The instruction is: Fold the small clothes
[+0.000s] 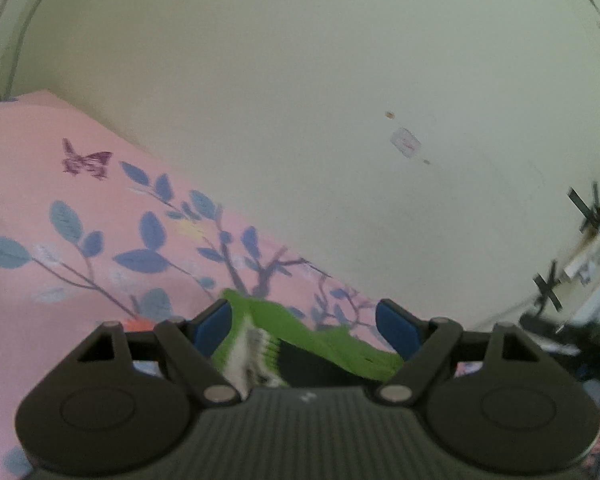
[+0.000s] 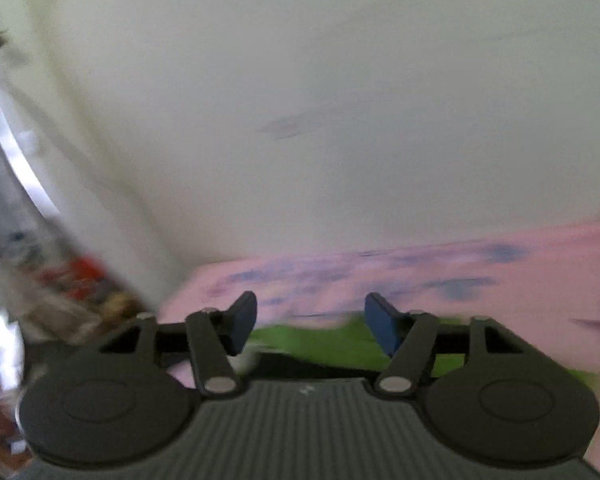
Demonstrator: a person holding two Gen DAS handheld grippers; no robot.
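A small green garment with a white and black patch lies on a pink floral bedsheet. My left gripper hangs just over it with its blue pads wide apart. The cloth spreads across the gap between them, and no pad is seen pressing on it. In the blurred right wrist view the same green garment lies low under my right gripper. That gripper is open, its blue pads apart, with only sheet and cloth behind the gap. The pink bedsheet stretches off to the right.
A pale wall rises straight behind the bed. The left wrist view has white fittings with black tape crosses at the right edge. In the right wrist view, blurred clutter with red items sits beyond the bed's left end.
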